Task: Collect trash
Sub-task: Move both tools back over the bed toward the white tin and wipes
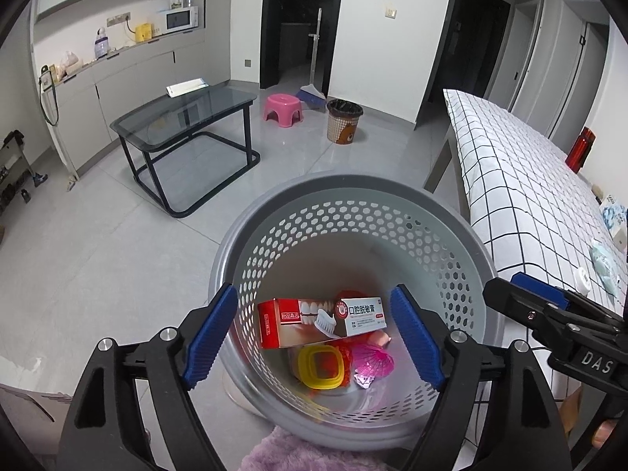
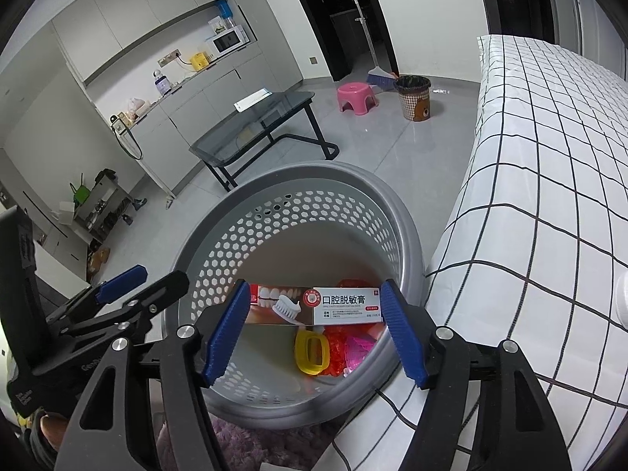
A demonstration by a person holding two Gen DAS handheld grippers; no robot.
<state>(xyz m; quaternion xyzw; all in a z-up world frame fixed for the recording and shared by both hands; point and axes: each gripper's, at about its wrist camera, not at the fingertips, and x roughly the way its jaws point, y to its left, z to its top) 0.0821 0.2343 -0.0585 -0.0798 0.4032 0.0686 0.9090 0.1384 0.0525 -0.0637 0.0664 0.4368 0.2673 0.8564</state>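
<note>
Both the left tongs (image 1: 316, 337) and right tongs (image 2: 314, 329) are held wide open, gripping nothing, above the grey perforated basket (image 1: 353, 212), inside which the toothpaste box (image 1: 322, 320) is seen lying on other trash, beside the bed (image 2: 549, 196).

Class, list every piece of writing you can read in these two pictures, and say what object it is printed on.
"口腔脱敏膏": toothpaste box in the grey basket.
"DAS": body of the right hand-held gripper, seen in the left wrist view.
Small print on the box, and lettering on the left hand-held gripper body: too small or blurred to read.
</note>
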